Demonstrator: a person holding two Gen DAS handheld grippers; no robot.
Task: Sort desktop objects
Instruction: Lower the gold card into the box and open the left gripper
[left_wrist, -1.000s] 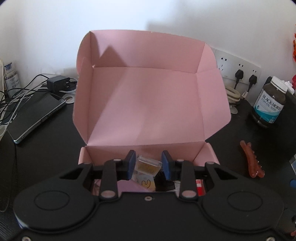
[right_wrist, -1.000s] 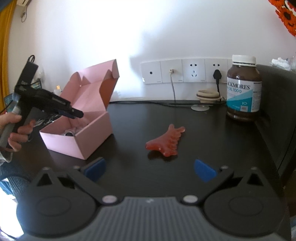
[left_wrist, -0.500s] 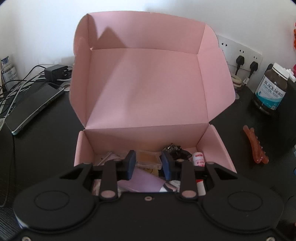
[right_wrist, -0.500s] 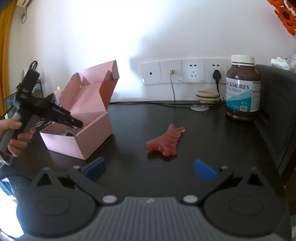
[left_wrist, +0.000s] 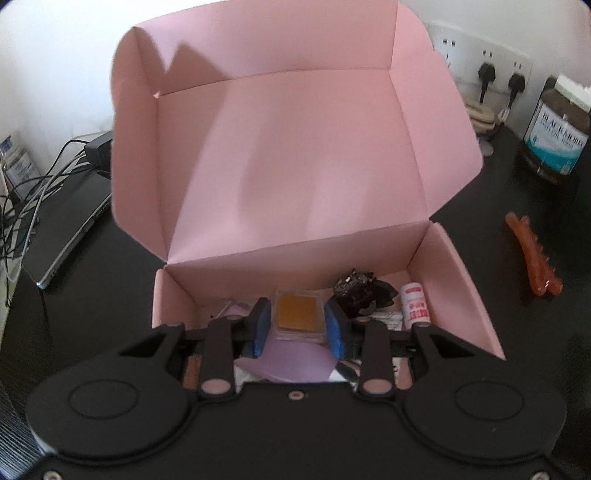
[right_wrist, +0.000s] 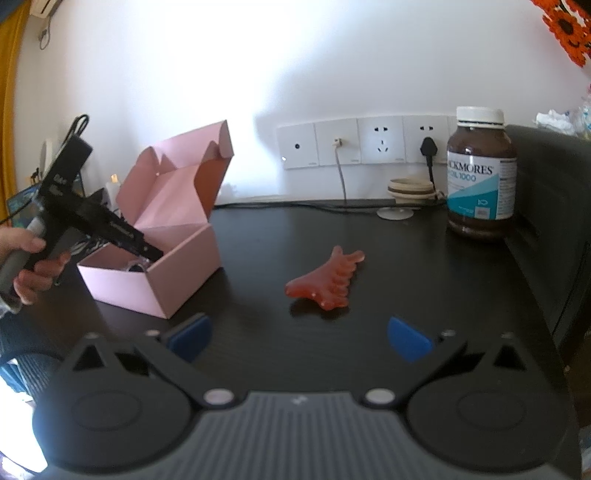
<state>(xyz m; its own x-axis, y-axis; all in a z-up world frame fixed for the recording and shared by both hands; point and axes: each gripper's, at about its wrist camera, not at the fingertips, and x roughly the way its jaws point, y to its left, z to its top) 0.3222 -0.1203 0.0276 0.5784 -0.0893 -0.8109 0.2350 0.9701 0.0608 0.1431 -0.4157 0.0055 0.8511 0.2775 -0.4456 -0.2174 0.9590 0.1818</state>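
Note:
A pink cardboard box (left_wrist: 454, 273) stands open on the black desk, lid up; it also shows in the right wrist view (right_wrist: 184, 266). My left gripper (left_wrist: 297, 325) reaches down into it, shut on a small clear case with an amber pad (left_wrist: 297, 314). Inside lie a black hair clip (left_wrist: 360, 290), a small white tube with red print (left_wrist: 415, 304) and a lilac piece (left_wrist: 291, 363). My right gripper (right_wrist: 297, 334) is open and empty, low over the desk, with a red claw hair clip (right_wrist: 325, 284) just ahead of it.
A brown Blackmores bottle (right_wrist: 480, 177) stands at the back right by a dark chair arm (right_wrist: 550, 229). Wall sockets with plugs (right_wrist: 369, 146) and a small round stand (right_wrist: 406, 192) line the back. A phone (left_wrist: 62, 229), charger and cables lie left of the box.
My left gripper has dropped from above the box rim into the box with the case still between its fingers. The right gripper has not moved.

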